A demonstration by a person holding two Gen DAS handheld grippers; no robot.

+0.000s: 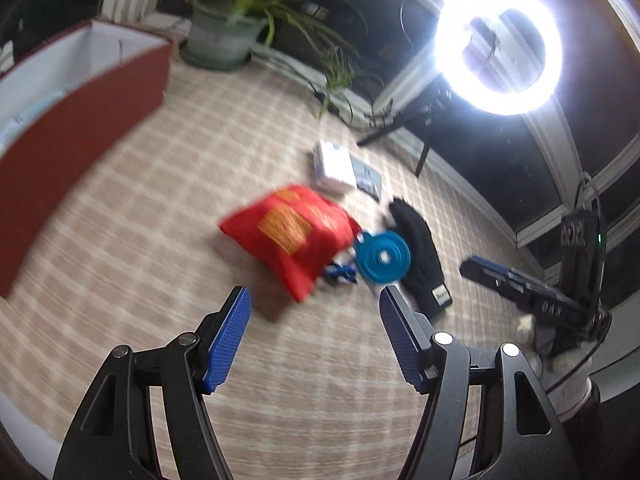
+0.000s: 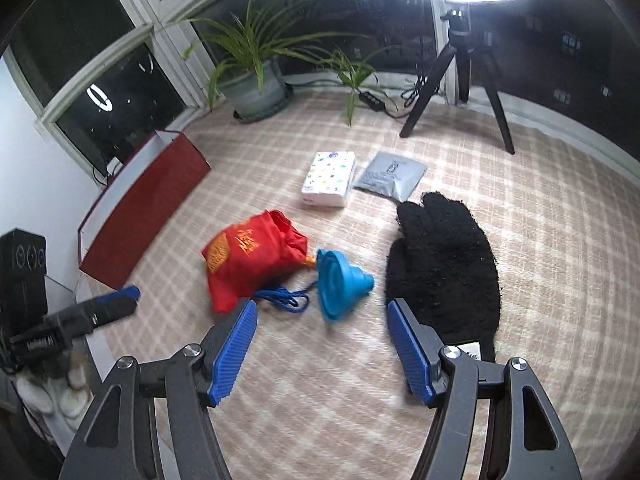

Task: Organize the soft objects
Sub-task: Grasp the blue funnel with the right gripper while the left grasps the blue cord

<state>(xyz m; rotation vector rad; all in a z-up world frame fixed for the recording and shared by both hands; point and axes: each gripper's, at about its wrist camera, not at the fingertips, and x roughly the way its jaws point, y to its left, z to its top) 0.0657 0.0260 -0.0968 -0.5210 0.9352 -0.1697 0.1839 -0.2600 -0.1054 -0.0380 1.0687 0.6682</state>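
Observation:
A red cloth bag [image 1: 294, 236] [image 2: 250, 258] with yellow print and a blue cord [image 2: 282, 300] lies crumpled on the checked cloth. A blue collapsible funnel [image 1: 382, 256] [image 2: 340, 282] lies on its side just right of the bag, and a black knit glove [image 1: 418, 250] [image 2: 444, 266] lies flat beyond that. My left gripper [image 1: 314, 318] hovers open just short of the bag and funnel, nothing between its blue pads. My right gripper [image 2: 322, 334] is open too, above the cloth near the funnel and the glove's cuff. Each gripper shows at the side of the other's view.
A red box [image 1: 76, 132] [image 2: 140, 208] with a white inside stands open at the left. A white tissue pack [image 2: 330, 178] and a grey pouch [image 2: 390, 174] lie further back. Potted plants [image 2: 256, 80], a ring light [image 1: 498, 46] and its tripod [image 2: 460, 76] line the window edge.

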